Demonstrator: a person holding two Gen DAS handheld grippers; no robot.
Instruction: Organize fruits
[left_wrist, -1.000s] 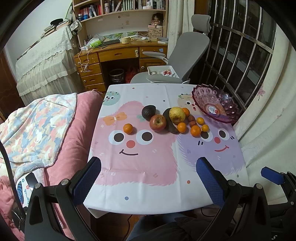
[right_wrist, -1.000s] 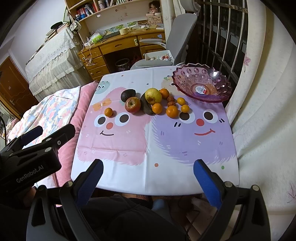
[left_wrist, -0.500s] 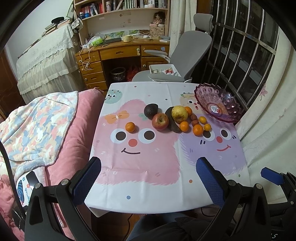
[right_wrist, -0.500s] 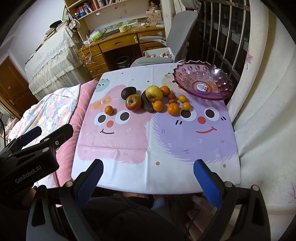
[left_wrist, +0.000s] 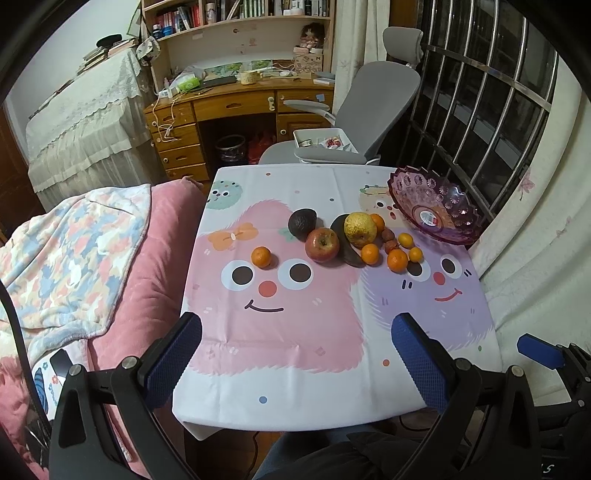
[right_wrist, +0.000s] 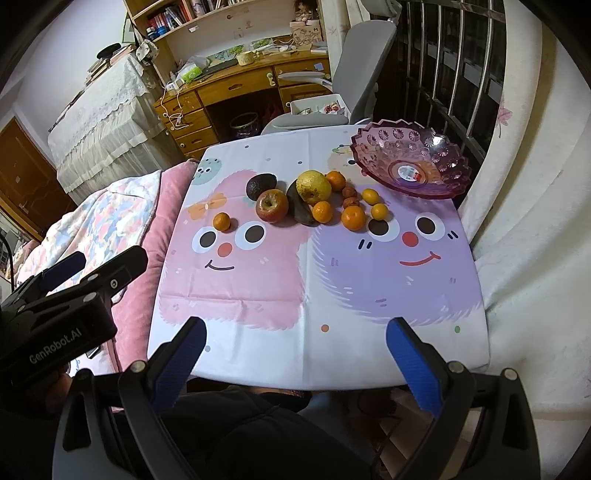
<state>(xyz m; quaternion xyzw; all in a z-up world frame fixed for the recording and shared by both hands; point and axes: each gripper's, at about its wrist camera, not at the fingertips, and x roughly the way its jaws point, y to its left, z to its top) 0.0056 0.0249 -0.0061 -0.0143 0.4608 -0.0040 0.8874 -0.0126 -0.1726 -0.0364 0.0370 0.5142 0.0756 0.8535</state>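
Well, from the left wrist, the left gripper (left_wrist: 295, 354) hangs spread wide and empty over the near table edge. On the cartoon-printed tablecloth (left_wrist: 280, 332) lie one red apple (left_wrist: 322, 244), one knobbly yellow pear (left_wrist: 360, 229), two dark avocados, one round (left_wrist: 302, 222) and one long, and several small oranges, one of them (left_wrist: 261, 257) set apart on the left. One scalloped purple glass bowl (left_wrist: 436, 206) stands empty just right of the pile.

From the right wrist, the right gripper (right_wrist: 295, 347) is likewise spread and empty, with the same apple (right_wrist: 272, 205) and bowl (right_wrist: 410, 162) well beyond it.
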